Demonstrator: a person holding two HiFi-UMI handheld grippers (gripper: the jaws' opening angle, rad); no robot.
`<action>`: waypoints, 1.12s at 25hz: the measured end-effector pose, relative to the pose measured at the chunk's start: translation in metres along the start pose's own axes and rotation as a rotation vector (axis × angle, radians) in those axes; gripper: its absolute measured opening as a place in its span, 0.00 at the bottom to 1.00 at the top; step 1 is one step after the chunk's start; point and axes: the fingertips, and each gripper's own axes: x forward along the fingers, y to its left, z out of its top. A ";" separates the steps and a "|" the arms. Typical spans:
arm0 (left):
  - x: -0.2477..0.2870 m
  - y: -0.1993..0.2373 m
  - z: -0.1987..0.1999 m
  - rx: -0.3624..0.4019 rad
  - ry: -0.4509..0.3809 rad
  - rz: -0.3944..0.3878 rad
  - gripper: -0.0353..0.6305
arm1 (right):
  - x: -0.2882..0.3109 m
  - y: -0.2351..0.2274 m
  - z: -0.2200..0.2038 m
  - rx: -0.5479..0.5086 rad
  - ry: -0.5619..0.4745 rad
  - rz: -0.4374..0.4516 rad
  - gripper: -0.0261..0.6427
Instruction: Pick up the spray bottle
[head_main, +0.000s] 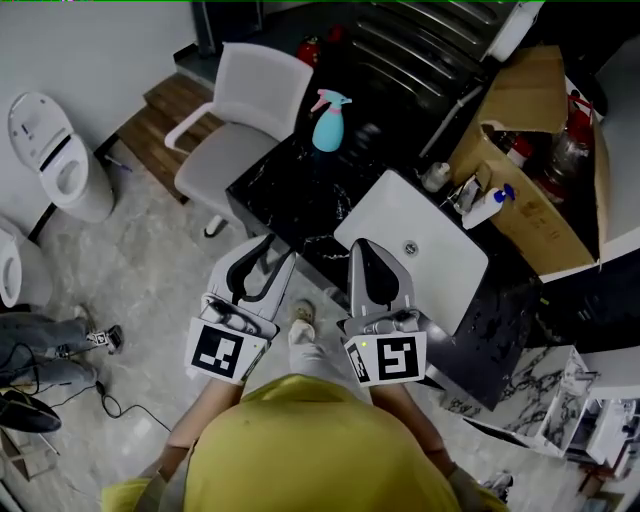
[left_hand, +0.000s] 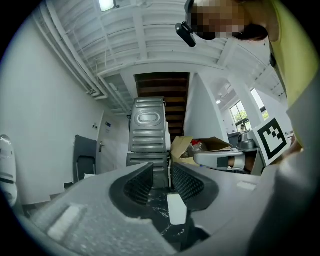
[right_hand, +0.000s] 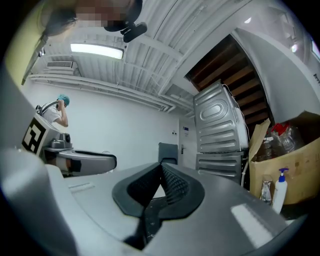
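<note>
The spray bottle (head_main: 328, 120), teal with a pink trigger head, stands upright at the far edge of the black marble table (head_main: 290, 195). Both grippers hover side by side over the table's near edge, well short of the bottle. My left gripper (head_main: 275, 245) (left_hand: 161, 172) holds its ribbed pads a narrow gap apart with nothing between them. My right gripper (head_main: 358, 245) (right_hand: 161, 172) has its pad tips touching and is empty. The teal bottle does not show in either gripper view.
A white basin (head_main: 440, 225) lies on the table in front of the right gripper. A white chair (head_main: 240, 120) stands left of the table. A cardboard box (head_main: 530, 170) at the right has a white bottle with a blue top (head_main: 490, 205) (right_hand: 278, 192) beside it. A toilet (head_main: 55, 155) stands far left.
</note>
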 end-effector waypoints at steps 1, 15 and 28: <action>0.014 0.006 -0.001 -0.001 -0.002 0.002 0.24 | 0.013 -0.008 -0.002 -0.003 0.004 0.003 0.04; 0.173 0.065 -0.040 0.037 0.053 -0.002 0.27 | 0.139 -0.100 -0.063 0.068 0.067 0.052 0.04; 0.230 0.108 -0.093 0.025 0.097 -0.035 0.36 | 0.183 -0.123 -0.098 0.052 0.125 -0.020 0.04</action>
